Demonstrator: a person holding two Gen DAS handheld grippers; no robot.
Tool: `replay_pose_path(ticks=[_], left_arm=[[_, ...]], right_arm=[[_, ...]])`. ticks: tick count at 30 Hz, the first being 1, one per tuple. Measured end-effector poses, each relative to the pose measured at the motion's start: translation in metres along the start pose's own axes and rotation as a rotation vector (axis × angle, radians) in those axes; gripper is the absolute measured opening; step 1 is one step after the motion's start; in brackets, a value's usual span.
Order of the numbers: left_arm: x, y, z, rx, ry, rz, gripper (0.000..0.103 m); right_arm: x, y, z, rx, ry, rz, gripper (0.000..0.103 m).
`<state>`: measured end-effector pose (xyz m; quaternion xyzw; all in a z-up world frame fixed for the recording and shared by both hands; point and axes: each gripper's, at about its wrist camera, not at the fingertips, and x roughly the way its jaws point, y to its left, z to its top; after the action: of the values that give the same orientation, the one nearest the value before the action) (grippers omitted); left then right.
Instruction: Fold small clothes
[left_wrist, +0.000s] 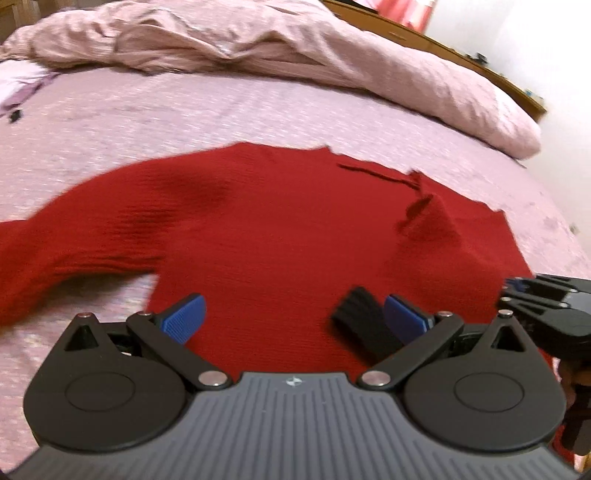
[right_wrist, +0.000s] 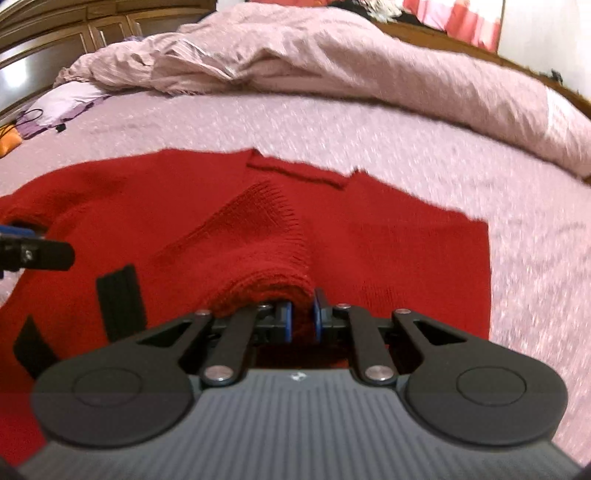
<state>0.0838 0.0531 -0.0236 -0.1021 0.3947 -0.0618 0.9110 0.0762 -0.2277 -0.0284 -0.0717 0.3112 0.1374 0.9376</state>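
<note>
A red knitted sweater (left_wrist: 280, 229) lies flat on the pink bed, one sleeve stretched out to the left (left_wrist: 55, 254). My left gripper (left_wrist: 293, 317) is open and empty, low over the sweater's near edge. My right gripper (right_wrist: 303, 317) is shut on a sleeve cuff of the sweater (right_wrist: 273, 258), which drapes over the body of the sweater (right_wrist: 406, 258). The right gripper also shows at the right edge of the left wrist view (left_wrist: 543, 299). The left gripper shows at the left edge of the right wrist view (right_wrist: 33, 251).
The bed sheet (left_wrist: 184, 122) is pink and speckled. A crumpled pink duvet (left_wrist: 332, 62) lies along the far side. A wooden headboard or cabinet (left_wrist: 424, 37) stands behind. Small items (right_wrist: 22, 129) lie at the far left of the bed.
</note>
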Motion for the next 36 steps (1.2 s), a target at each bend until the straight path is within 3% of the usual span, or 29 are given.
replay_pose_path(ticks=[7,12,16,25,28,30,33,36], left_arm=[[0.027,-0.026,-0.01,-0.022,0.089,-0.119,0.1],[0.035,-0.042,-0.013,0.036,0.061,-0.123,0.093],[0.045,-0.049,-0.01,0.063,0.049,-0.105,0.091],[0.052,-0.059,-0.013,0.113,0.023,-0.053,0.091],[0.046,-0.062,-0.016,0.144,-0.003,-0.053,0.073],[0.042,-0.062,-0.015,0.157,-0.009,-0.033,0.046],[0.038,-0.054,-0.01,0.141,0.0,-0.039,0.028],[0.036,-0.044,-0.004,0.101,0.01,-0.075,0.022]], right_arm=[[-0.007,-0.002,-0.001,0.028,0.026,0.023,0.018],[-0.026,-0.011,-0.001,0.077,0.03,0.043,0.043],[-0.039,-0.016,-0.005,0.107,0.035,0.06,0.043],[-0.043,-0.025,-0.018,0.114,0.035,0.009,0.043],[-0.044,-0.027,-0.023,0.142,0.027,0.015,0.043],[-0.044,-0.028,-0.025,0.16,0.021,0.013,0.043],[-0.043,-0.03,-0.026,0.173,0.02,0.008,0.043],[-0.041,-0.033,-0.026,0.184,0.023,-0.001,0.043]])
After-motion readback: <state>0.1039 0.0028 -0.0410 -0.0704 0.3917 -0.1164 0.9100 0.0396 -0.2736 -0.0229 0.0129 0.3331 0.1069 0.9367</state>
